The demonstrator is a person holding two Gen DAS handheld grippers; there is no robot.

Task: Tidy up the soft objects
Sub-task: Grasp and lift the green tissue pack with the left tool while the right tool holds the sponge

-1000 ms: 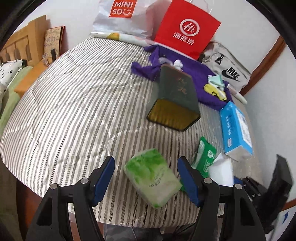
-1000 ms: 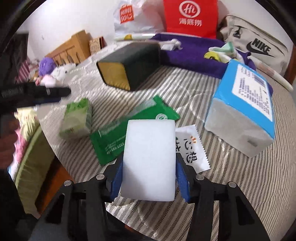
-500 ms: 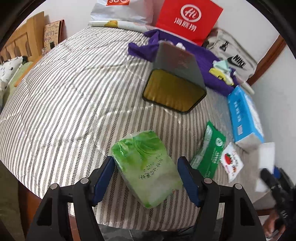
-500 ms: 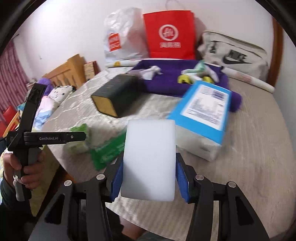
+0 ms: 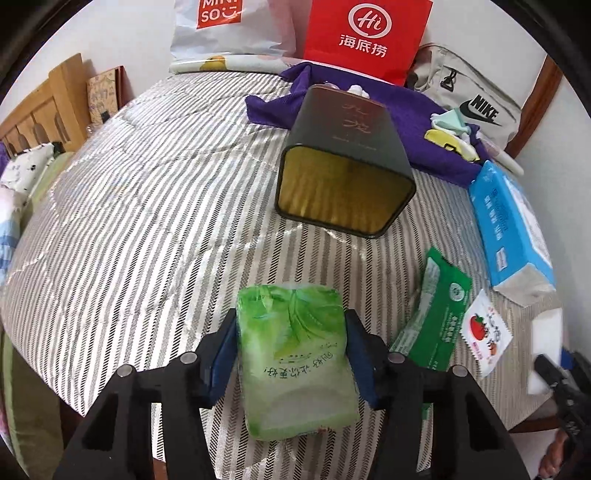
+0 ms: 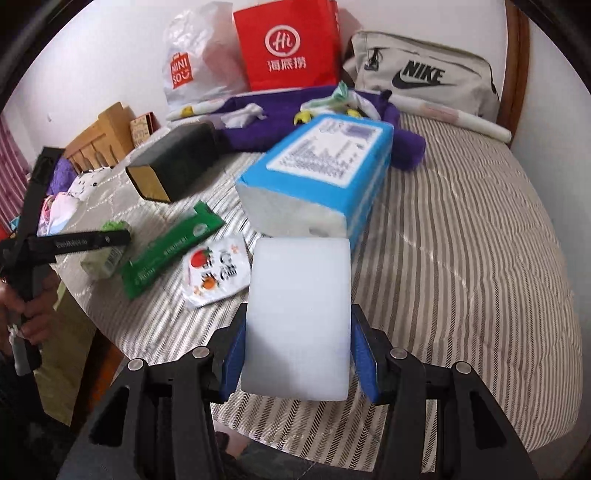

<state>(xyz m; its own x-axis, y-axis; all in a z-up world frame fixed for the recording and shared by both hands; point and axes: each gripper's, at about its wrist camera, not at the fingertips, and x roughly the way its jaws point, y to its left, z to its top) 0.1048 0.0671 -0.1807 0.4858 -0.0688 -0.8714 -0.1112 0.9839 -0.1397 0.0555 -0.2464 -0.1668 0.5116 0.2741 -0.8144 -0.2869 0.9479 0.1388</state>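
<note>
My left gripper (image 5: 291, 354) is shut on a green tissue pack (image 5: 295, 354) at the near edge of the striped bed; the pack also shows in the right wrist view (image 6: 107, 251). My right gripper (image 6: 297, 339) is shut on a white sponge block (image 6: 299, 317) and holds it above the bed's near edge; the block shows at the right of the left wrist view (image 5: 545, 354). A dark open tin box (image 5: 343, 173) lies on its side mid-bed, its mouth toward me.
A green wipes packet (image 5: 432, 314), a white tomato sachet (image 5: 484, 336) and a blue tissue pack (image 5: 509, 225) lie to the right. A purple cloth (image 5: 424, 129), red bag (image 5: 365, 37), Miniso bag (image 5: 218, 29) and Nike bag (image 6: 424, 81) sit at the back.
My left gripper has closed in around the green tissue pack and now grips it. My right gripper has carried the white sponge block right and back, staying shut on it.
</note>
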